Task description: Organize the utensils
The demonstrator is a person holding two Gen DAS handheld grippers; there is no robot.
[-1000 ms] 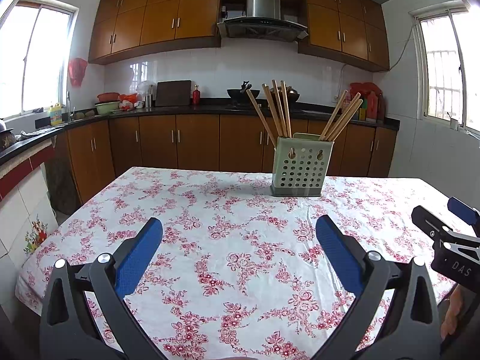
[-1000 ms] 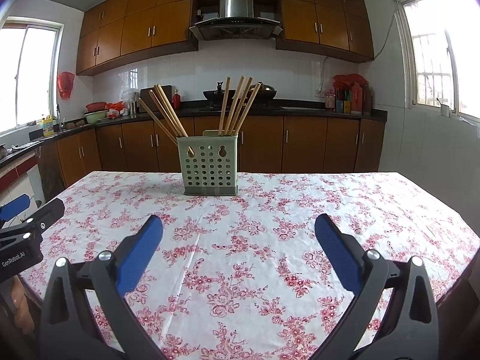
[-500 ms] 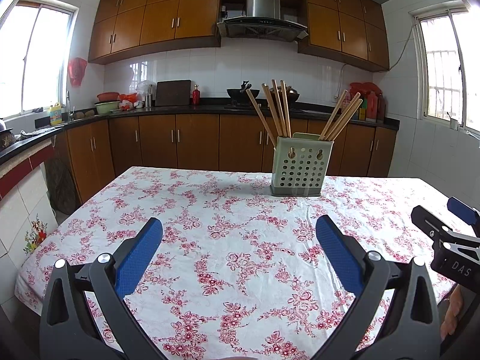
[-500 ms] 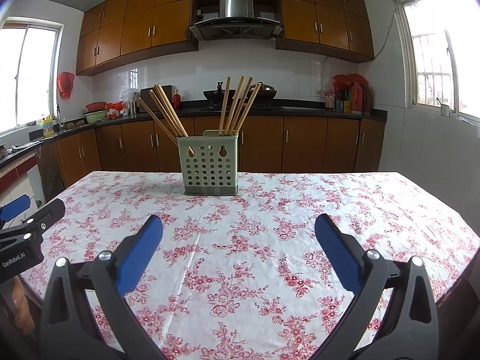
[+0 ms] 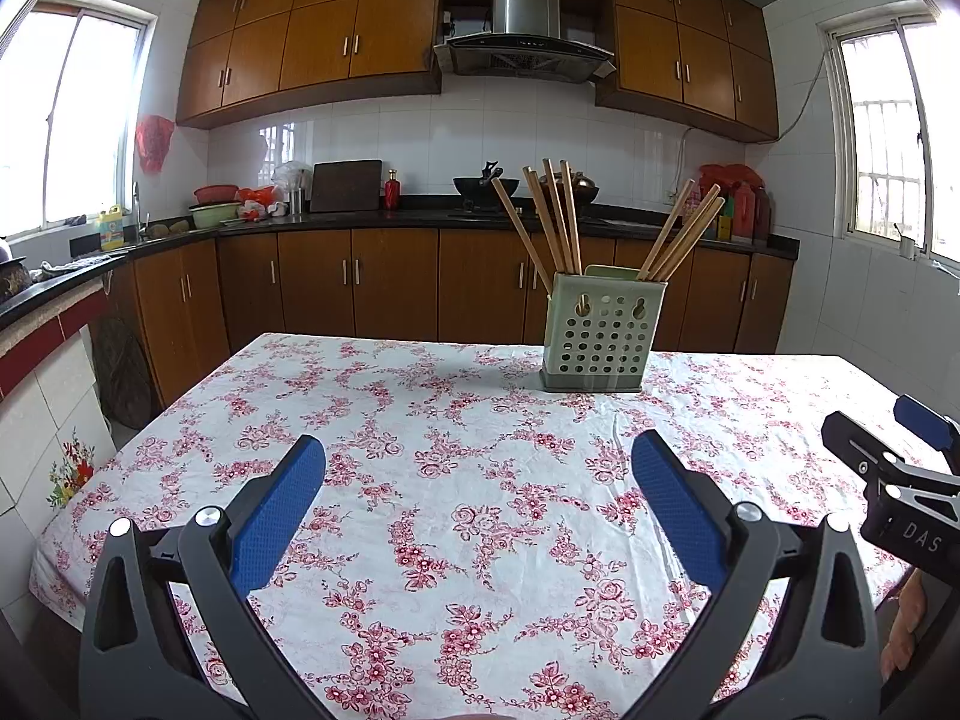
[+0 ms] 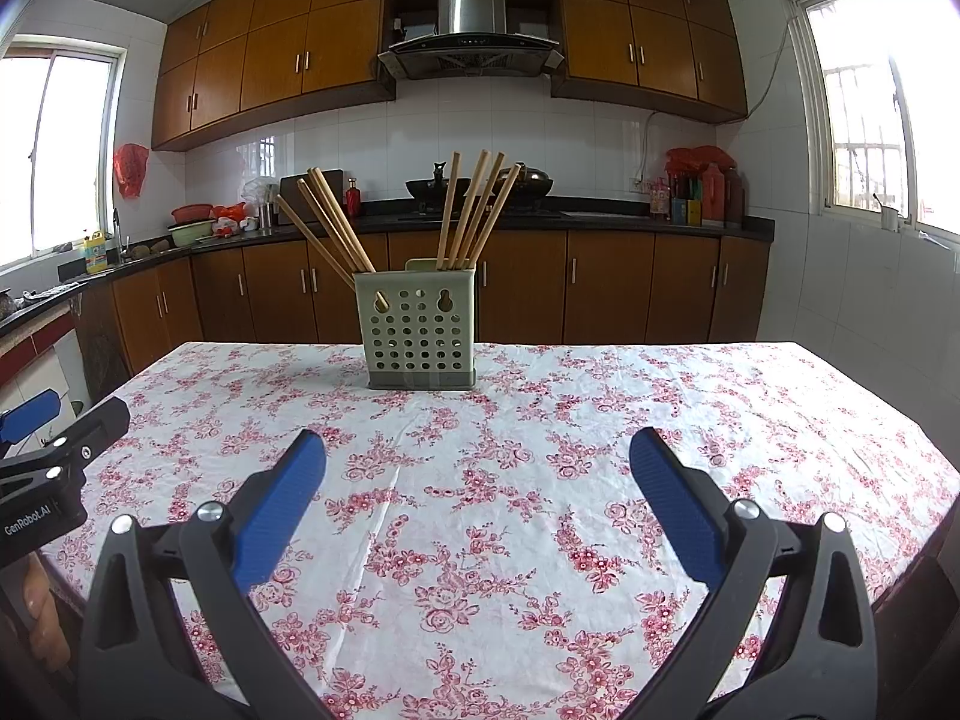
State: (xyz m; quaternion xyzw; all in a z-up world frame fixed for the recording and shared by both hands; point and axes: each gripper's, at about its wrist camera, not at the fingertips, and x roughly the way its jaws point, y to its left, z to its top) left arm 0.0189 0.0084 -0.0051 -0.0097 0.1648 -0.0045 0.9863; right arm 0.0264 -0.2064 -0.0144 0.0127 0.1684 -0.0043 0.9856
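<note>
Kitchen with brown cabinets; floral tablecloth [image 6: 540, 456] bare of loose utensils. Both tongs spread wide, pinching nothing: left gripper [image 5: 477, 498], right gripper [image 6: 477, 489], held low side by side near the table's near edge. Green perforated holder [image 6: 420, 333] stands upright well ahead of both, right of the left tongs' line, left of the right's. Chopsticks [image 6: 474, 216] fan in two bunches, left group and right group. Sorting looks done or not begun; if regrouping, approach from above and pinch one stick high.
</note>
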